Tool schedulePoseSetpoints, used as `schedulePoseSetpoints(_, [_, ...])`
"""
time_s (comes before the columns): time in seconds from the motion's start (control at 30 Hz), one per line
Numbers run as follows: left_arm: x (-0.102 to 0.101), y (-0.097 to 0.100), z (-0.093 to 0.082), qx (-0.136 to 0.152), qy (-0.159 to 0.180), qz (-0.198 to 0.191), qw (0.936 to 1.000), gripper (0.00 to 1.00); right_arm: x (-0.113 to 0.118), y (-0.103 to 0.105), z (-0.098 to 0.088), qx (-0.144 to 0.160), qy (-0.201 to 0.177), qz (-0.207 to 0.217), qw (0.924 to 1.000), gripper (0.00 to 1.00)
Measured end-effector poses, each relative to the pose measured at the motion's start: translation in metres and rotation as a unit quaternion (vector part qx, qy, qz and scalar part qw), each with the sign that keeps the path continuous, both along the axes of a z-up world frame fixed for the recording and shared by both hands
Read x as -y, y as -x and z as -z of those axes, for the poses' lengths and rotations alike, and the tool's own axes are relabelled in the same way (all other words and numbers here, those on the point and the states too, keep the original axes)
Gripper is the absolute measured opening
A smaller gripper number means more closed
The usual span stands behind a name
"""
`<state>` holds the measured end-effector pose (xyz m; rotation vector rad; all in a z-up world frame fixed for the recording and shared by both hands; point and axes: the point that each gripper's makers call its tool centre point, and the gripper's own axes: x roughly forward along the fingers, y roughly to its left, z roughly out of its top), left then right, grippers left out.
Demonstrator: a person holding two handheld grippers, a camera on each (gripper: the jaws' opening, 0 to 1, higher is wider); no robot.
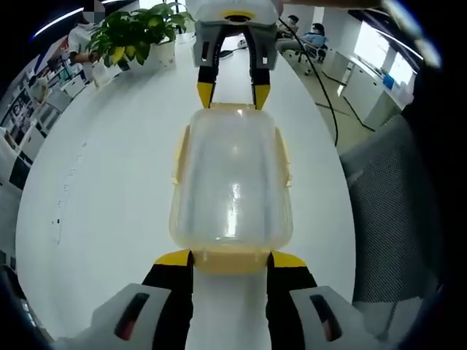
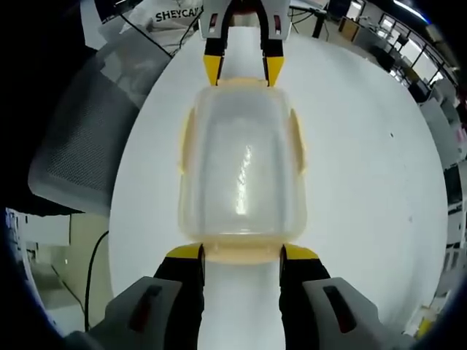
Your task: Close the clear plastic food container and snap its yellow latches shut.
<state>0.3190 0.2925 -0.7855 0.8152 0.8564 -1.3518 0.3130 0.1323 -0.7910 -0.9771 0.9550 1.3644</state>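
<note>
The clear plastic food container [image 1: 232,191] [image 2: 241,171] sits flat on the white desk [image 1: 109,204], lid on, pale yellow latches [image 1: 230,259] lining its edges.

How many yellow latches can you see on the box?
4. One latch at the near end by the left tool, one at the far end by the right tool, one on each long side.

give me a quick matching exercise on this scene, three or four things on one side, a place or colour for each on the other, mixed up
Things:
1. food container
2. potted plant
3. mesh chair
4. table

Descriptions:
A. green leaves, at the table's far edge in the left gripper view
B. white and round
C. grey, beside the table
D. clear with yellow latches, between the two grippers

Pairs: 1-D, 2-A, 3-C, 4-B
</note>
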Motion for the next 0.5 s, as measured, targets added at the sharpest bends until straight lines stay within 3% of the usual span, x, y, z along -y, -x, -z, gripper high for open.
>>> schedulePoseSetpoints(0.5, [-0.0004, -0.0037, 0.003, 0.004, -0.002, 0.004, 1.0, 0.34, -0.0005, -0.0027, 0.0029, -0.011, -0.025, 0.014, 0.9995, 0.37])
